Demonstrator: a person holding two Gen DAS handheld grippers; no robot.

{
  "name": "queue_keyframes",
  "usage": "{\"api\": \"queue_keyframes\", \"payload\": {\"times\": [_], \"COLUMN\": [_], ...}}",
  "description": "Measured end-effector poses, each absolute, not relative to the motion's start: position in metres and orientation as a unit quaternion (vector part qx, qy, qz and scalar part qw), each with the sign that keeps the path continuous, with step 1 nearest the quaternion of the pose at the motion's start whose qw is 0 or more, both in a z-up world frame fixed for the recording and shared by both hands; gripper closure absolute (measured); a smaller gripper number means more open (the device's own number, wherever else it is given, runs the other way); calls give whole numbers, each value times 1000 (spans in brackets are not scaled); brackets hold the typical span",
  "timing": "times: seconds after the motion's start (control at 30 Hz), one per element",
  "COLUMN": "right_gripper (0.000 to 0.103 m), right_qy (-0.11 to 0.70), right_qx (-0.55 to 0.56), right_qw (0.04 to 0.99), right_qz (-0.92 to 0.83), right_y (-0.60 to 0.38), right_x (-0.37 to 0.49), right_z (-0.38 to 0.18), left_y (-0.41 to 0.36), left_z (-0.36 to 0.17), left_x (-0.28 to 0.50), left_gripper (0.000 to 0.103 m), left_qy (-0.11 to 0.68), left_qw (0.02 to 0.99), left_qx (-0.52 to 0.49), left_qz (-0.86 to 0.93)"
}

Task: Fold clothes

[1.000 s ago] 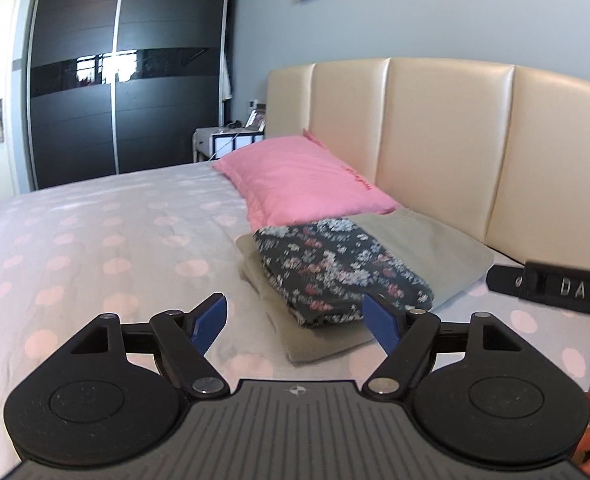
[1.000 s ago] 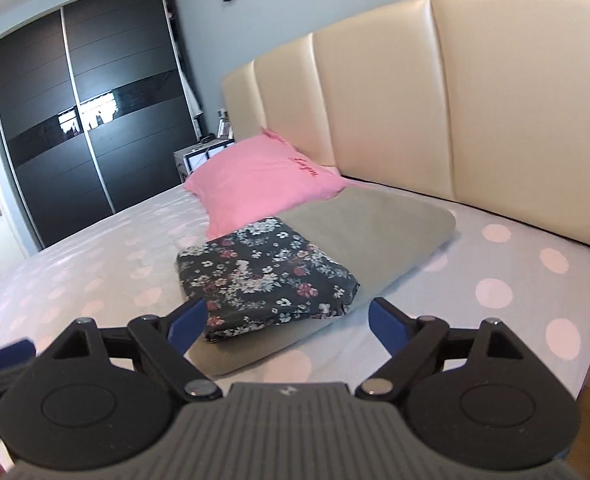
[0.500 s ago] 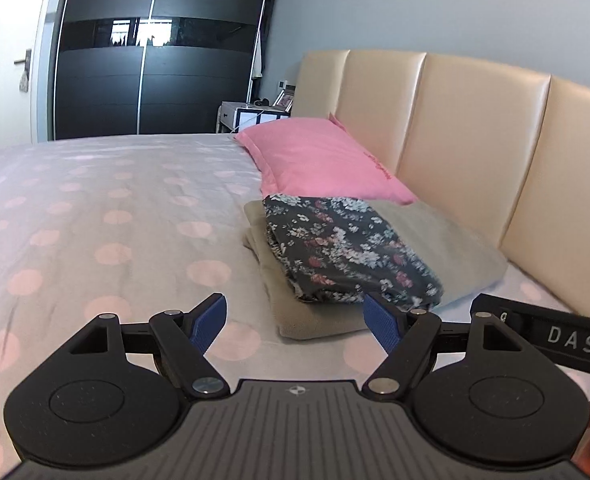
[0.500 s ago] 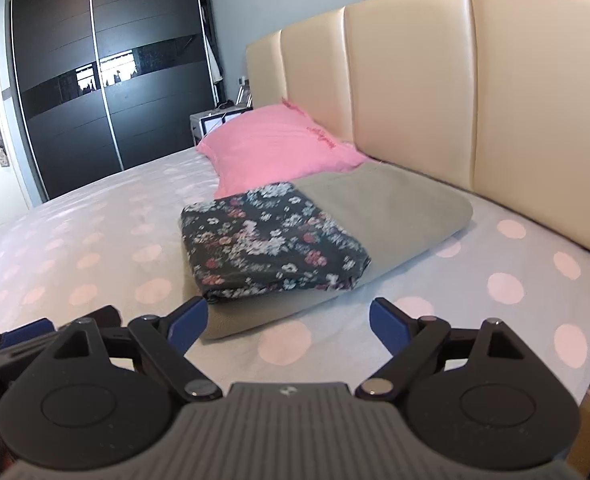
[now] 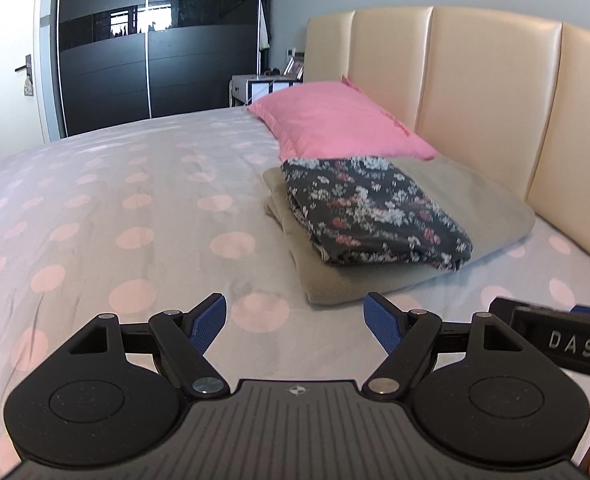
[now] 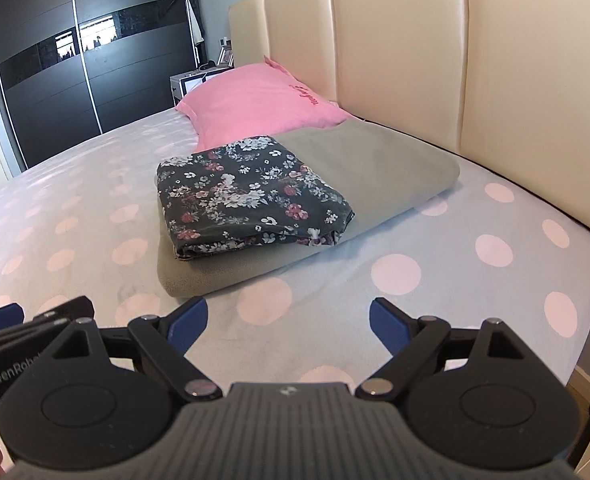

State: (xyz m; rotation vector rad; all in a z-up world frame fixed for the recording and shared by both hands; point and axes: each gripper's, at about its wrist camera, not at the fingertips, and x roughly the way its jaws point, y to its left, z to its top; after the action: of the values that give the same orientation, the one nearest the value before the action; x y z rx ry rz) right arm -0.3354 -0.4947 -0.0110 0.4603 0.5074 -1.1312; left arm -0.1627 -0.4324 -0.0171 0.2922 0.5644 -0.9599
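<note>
- Left wrist view shows one left gripper with two blue fingers spread wide, holding nothing, above the dotted bedsheet.
- Right wrist view shows one right gripper, its two blue fingers likewise spread and empty; each gripper's body edges into the other's view.
- Two folded pieces are stacked: one dark floral garment lies on top of one folded grey garment, covering its end farther from the headboard.
- The stack sits on the bed just ahead of both grippers, touching one pink pillow beside the beige headboard, which shows four padded panels.
- One dark wardrobe with two sliding doors stands beyond the bed.
- Compared with half a second ago, the stack is unchanged, both grippers remain spread, and the left wrist view has shifted only slightly.
</note>
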Motion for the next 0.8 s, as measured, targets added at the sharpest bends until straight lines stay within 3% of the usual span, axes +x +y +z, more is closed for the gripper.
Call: {"api": "queue_keyframes", "payload": {"times": [0.8], "right_gripper": [14], "right_qy": [243], "right_qx": [217], "right_qw": [794], "right_qz": [-514], "right_y": [-494], "right_x": [-334], "right_z": [-13], "left_y": [-430], "left_z": [-18], "left_x": [-167], "left_gripper": [28], "left_qy": [288], "left_qw": [826], "left_qx": [152], "left_qz": [-459]}}
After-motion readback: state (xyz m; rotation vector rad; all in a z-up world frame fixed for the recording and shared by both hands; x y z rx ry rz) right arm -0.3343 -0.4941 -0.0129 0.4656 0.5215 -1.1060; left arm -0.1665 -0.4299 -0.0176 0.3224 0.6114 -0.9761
